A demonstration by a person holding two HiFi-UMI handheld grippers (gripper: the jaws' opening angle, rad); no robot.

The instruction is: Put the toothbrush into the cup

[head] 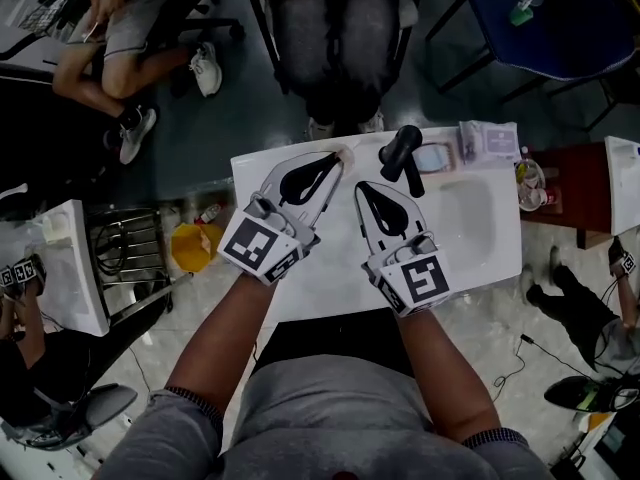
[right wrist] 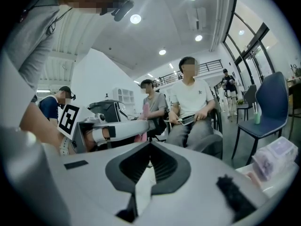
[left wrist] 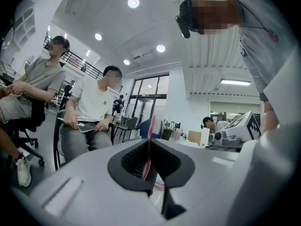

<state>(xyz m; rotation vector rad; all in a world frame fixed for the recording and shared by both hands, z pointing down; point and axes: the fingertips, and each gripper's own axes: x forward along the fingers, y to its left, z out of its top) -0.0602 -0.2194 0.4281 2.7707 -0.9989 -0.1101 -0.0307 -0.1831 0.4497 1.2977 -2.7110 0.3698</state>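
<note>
A pink toothbrush (left wrist: 149, 142) stands clamped between the jaws of my left gripper (left wrist: 149, 138), its head sticking out past the tips. In the head view the left gripper (head: 338, 160) points at the back of the white washstand (head: 300, 278), and the toothbrush tip (head: 346, 154) shows at its nose. My right gripper (head: 362, 185) lies beside it, shut with nothing in it (right wrist: 149, 145). A pale blue cup (head: 432, 157) stands behind the black tap (head: 403, 154), to the right of both grippers. The right gripper view also shows the toothbrush (right wrist: 142, 111).
The sink basin (head: 470, 218) lies to the right of my right gripper. A purple-white packet (head: 488, 140) sits at the back right corner, and a small bottle (head: 530, 184) beyond the edge. People sit on chairs behind the washstand, and a blue chair (head: 560, 28) stands farther off.
</note>
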